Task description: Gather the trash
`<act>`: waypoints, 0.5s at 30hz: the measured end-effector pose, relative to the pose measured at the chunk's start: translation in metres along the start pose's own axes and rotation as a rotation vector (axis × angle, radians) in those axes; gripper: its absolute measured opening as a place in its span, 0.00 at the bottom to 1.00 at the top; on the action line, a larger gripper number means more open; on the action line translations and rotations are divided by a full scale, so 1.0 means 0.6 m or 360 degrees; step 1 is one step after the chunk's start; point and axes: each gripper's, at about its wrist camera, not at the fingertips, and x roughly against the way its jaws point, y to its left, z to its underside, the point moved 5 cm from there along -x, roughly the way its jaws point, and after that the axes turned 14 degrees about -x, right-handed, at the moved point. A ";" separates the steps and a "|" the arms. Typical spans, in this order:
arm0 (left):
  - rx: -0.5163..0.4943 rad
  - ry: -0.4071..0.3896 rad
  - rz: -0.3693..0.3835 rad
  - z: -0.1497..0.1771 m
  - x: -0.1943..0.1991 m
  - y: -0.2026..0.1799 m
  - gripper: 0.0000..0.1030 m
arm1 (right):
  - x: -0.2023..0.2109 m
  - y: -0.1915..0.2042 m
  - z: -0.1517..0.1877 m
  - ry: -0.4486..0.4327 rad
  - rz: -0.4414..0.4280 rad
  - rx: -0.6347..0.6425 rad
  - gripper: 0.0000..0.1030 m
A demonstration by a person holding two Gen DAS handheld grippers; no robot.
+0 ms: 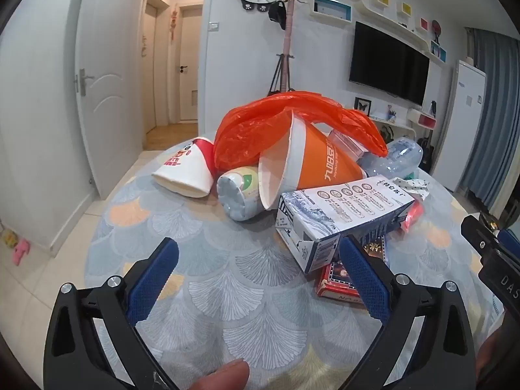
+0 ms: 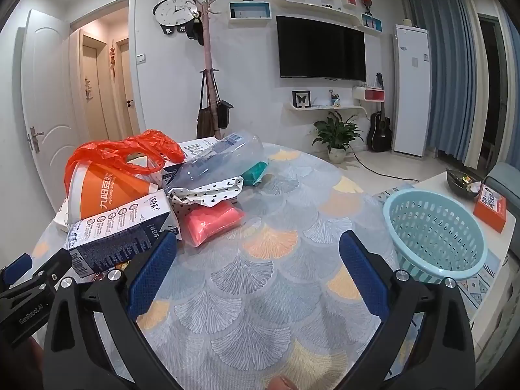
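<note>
A heap of trash lies on the round table (image 1: 227, 292): a blue-white milk carton (image 1: 338, 214), an orange paper cup (image 1: 312, 165), an orange plastic bag (image 1: 260, 123), a small white bottle (image 1: 237, 195), a red-white cup (image 1: 187, 172), a clear bottle (image 1: 399, 159) and a red box (image 1: 338, 282). My left gripper (image 1: 260, 260) is open and empty just in front of the carton. My right gripper (image 2: 258, 260) is open and empty over bare tablecloth, right of the carton (image 2: 120, 237), a pink packet (image 2: 211, 221) and the clear bottle (image 2: 224, 162). A light blue basket (image 2: 435, 237) stands past the table edge at right.
A dotted wrapper (image 2: 211, 191) and a teal packet (image 2: 256, 172) lie in the heap. A low white table (image 2: 497, 250) with an orange box (image 2: 490, 208) and a dark bowl (image 2: 461, 178) stands behind the basket. The other gripper's body shows at the left edge (image 2: 26, 292).
</note>
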 end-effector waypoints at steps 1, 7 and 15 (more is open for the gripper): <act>0.0002 -0.0001 -0.0001 0.000 0.000 0.001 0.93 | 0.000 0.000 0.000 0.0000 0.0000 0.0000 0.93; 0.0002 0.0000 -0.0001 -0.002 0.001 0.000 0.93 | 0.000 0.000 0.000 0.0006 -0.0006 -0.0003 0.93; 0.0001 0.0001 -0.0001 -0.002 0.000 0.000 0.93 | 0.005 0.001 0.000 0.0009 -0.0007 -0.0011 0.93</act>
